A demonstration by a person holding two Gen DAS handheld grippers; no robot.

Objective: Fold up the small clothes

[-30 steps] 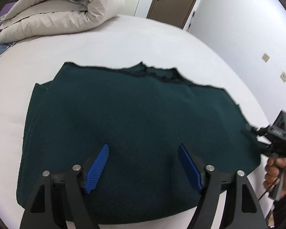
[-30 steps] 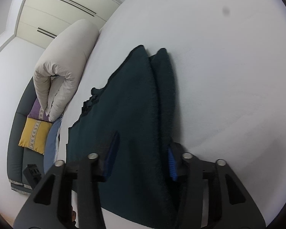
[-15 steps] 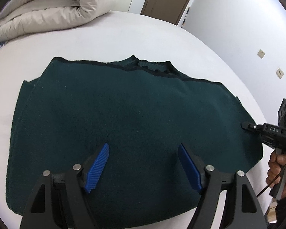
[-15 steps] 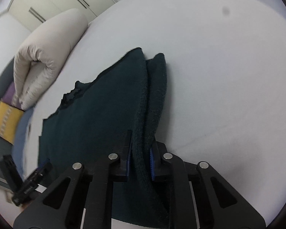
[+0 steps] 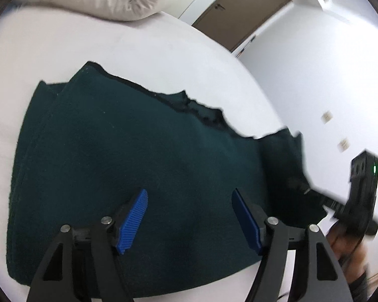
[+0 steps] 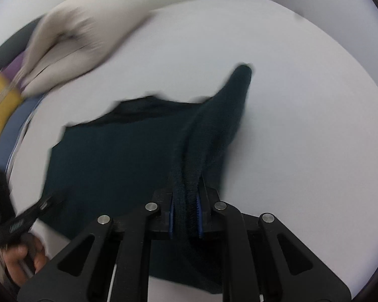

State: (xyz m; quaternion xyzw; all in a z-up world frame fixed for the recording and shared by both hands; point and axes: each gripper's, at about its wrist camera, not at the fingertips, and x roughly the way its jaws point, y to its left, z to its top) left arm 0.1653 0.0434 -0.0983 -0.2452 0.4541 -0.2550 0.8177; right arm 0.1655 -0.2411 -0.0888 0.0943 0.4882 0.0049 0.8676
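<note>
The dark green sweater [image 5: 138, 171] lay spread on the white bed [image 5: 143, 50], and the fold was under way at its right-hand side. The right gripper [image 6: 185, 214] was clamped tight on a bunched ridge of the knit, blue pads pressing from both sides, with that edge [image 6: 226, 115] lifted clear of the sheet and tenting up toward the far corner. The step, by the look of it, was carrying that side over the body of the garment. The next move would call for sweeping the pinched edge across and laying it down flat, without dragging the rest along.

The left gripper [image 5: 189, 216] hovered over the near hem, jaws wide and closing a little, nothing pressed between its blue pads [image 5: 132, 222], only cloth lying below them.

The left wrist view gave the full spread, the neckline [image 5: 201, 113] and the raised flap at the right, plus a brown door [image 5: 239, 7]. The right wrist view alone showed the pinch itself. It also caught the rolled beige duvet [image 6: 83, 42] and a yellow cushion [image 6: 2, 105], both blurred.
</note>
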